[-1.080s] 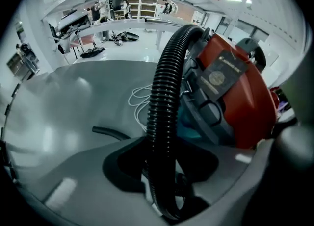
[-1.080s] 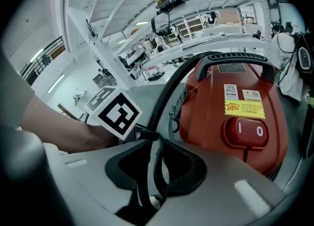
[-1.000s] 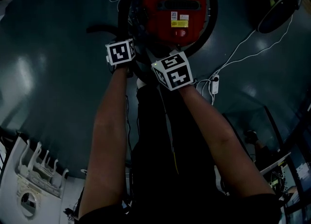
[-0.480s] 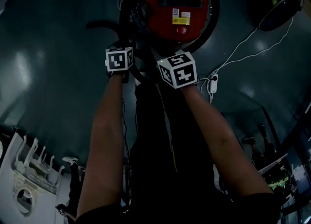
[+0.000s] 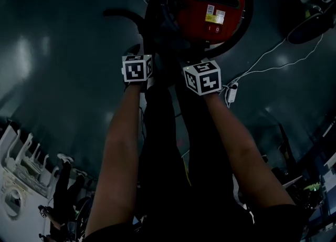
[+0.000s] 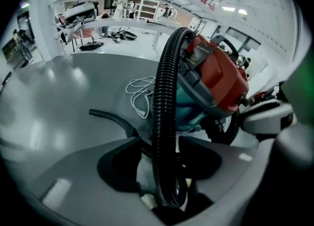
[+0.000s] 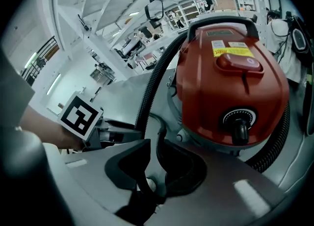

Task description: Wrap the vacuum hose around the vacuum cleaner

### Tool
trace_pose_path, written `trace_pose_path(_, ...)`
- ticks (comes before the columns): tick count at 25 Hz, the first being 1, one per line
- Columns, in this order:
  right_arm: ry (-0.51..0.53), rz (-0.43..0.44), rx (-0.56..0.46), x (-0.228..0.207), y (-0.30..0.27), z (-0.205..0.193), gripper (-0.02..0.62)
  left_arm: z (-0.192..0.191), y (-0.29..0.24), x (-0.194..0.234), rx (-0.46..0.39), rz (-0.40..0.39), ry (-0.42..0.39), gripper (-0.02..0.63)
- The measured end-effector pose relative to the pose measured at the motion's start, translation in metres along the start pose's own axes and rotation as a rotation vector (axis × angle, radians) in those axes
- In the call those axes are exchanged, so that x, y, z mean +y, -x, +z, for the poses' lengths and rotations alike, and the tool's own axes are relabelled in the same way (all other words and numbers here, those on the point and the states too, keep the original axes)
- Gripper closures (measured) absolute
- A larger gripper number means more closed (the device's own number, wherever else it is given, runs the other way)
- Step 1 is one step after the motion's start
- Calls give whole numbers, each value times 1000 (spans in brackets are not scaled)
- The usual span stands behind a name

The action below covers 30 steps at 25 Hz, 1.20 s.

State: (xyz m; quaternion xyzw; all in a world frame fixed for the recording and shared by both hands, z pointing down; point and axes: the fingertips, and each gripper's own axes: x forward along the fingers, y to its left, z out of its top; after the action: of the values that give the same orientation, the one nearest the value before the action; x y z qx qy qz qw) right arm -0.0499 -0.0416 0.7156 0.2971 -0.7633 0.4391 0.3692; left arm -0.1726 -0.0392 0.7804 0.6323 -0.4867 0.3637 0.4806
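Observation:
The red vacuum cleaner stands on the dark floor with its black ribbed hose looped around it. My left gripper is open. Its jaws have just been opening, and the hose runs upright between them with a gap on each side. My right gripper is close in front of the vacuum cleaner, its jaws shut on a thin black cable. In the head view only the marker cubes show, left and right; the jaws beyond them are hidden.
The hose's black curved nozzle lies on the floor left of the vacuum. A coiled white cord lies behind it. A white cable with a plug block runs off to the right. White racks stand at the lower left.
The left gripper has drawn away from the vacuum toward the left. The right gripper has shifted slightly with it. The vacuum now sits further right in the head view.

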Motion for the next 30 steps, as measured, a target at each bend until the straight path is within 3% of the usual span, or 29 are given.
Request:
trace_pose_path(6,55,-3,39,10,-20,-23,514,-20,-6,-5,0,-46,1,360)
trace_pose_path(14,169,-5,55,21,-33,-43,457,-27,-9,-11,-10,-65,-39,378)
trace_pose_path(19,138,0,54,17,-37,-43,443,-23,-8,-9,-31,-64,-14,391)
trace_pose_path(26,71,-25,24,17,-34,-38,453,-31,6,-9,-23,-76,-52,447)
trace_pose_path(30,105,-22,15,14,-37,-34,427,-32,5,-10,-26,-99,-65,418)
